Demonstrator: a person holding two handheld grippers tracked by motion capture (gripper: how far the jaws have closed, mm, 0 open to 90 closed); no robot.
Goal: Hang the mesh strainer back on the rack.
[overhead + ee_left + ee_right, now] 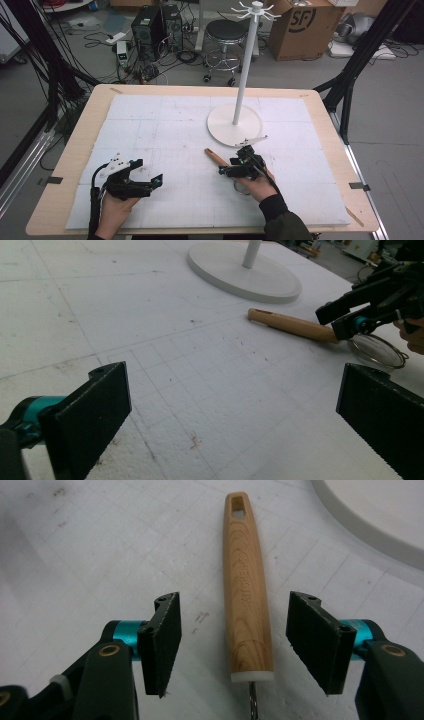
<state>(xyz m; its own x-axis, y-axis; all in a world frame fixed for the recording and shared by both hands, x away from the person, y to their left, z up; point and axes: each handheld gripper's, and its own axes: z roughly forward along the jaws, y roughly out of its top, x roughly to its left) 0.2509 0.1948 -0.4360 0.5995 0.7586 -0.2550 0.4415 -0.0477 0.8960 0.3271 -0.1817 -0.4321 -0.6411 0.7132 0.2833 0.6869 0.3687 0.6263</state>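
Observation:
A small strainer lies on the white mat, its wooden handle [216,157] [292,325] [245,590] pointing up-left and its wire mesh ring [376,350] toward the person. My right gripper [235,167] [235,645] is open, its jaws straddling the lower part of the handle without touching it; in the left gripper view the right gripper [372,302] hangs over the handle's end. My left gripper [150,181] [235,415] is open over bare mat at the front left, nothing between its jaws.
A white hanging stand rises from a round base [235,127] [245,275] [380,525] just beyond the strainer, with hooks at the top [256,10]. The white mat [165,130] covers a wooden table [87,115]. A stool, boxes and cables stand on the floor beyond.

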